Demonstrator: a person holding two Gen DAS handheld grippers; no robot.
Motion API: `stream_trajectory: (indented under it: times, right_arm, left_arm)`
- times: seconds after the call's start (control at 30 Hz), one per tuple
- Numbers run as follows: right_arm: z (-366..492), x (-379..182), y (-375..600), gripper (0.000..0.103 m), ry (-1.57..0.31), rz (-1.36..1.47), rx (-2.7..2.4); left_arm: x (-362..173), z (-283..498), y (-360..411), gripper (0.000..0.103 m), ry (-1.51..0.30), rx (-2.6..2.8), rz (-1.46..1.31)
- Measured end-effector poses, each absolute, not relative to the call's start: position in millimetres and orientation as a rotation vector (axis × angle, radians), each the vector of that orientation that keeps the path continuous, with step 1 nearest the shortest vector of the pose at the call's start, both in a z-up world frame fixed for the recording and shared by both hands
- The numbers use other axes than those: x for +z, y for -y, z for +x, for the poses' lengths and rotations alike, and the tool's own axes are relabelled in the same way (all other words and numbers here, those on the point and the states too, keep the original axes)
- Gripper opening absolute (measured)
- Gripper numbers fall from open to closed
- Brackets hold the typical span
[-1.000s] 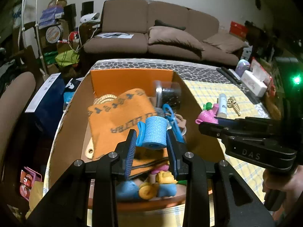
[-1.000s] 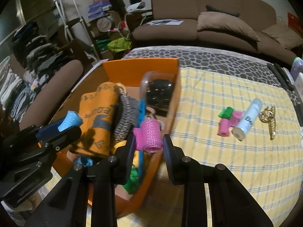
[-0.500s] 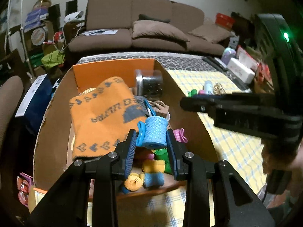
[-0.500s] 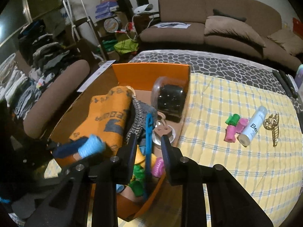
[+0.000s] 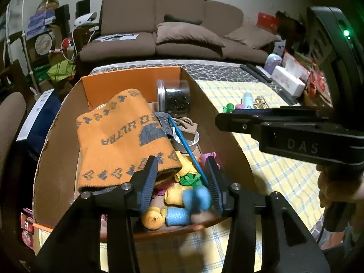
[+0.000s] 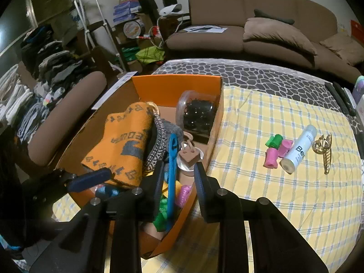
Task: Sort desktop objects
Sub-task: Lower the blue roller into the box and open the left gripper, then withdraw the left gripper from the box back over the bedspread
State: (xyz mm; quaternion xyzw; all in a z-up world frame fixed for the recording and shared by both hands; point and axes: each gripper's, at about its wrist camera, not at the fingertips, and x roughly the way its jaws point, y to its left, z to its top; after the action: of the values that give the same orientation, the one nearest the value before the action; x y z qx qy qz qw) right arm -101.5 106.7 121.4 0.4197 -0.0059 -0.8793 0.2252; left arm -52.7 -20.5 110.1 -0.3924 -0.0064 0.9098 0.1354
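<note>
An orange cardboard box point(image 5: 127, 80) point(image 6: 175, 86) stands on the yellow checked cloth. It holds an orange knit cloth point(image 5: 122, 136), a clear jar point(image 5: 174, 97), a blue comb point(image 6: 172, 166) and several small hair rollers. My left gripper point(image 5: 182, 177) is open over the box's near end; a blurred blue roller point(image 5: 196, 196) is just below it among the rollers. My right gripper point(image 6: 178, 182) is open and empty above the box's near right wall. On the cloth lie a green roller point(image 6: 275, 141), two pink rollers point(image 6: 270, 158), a white tube point(image 6: 299, 149) and a gold hair claw point(image 6: 324, 150).
A brown sofa point(image 6: 250, 29) stands behind the table. A chair back point(image 6: 66, 118) is left of the box. Remote controls point(image 6: 341, 97) and tissue boxes point(image 5: 289, 79) lie at the table's far right edge. Clutter fills the shelves at the left.
My left gripper has opened and let the blue roller go into the box. My right gripper let its pink roller drop into the box earlier and stays open.
</note>
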Motion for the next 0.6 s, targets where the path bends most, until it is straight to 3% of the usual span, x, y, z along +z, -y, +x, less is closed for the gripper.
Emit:
stream_trajectory:
  times: [0.27, 0.47, 0.6]
  right_arm:
    - [-100.9, 120.6, -113.5, 0.052, 0.013, 1.162, -2.443]
    - [-102.8, 119.1, -124.4, 0.074, 0.014, 1.170, -2.472]
    - [-103.3, 120.5, -132.2, 0.082, 0.014, 1.164, -2.498]
  left_arm:
    - [114.8, -55.1, 27.4, 0.052, 0.085, 2.675, -1.108]
    - [116.9, -56.5, 20.2, 0.069, 0.091, 2.681, -1.083]
    - [116.2, -57.7, 12.4, 0.084, 0.091, 2.681, -1.077]
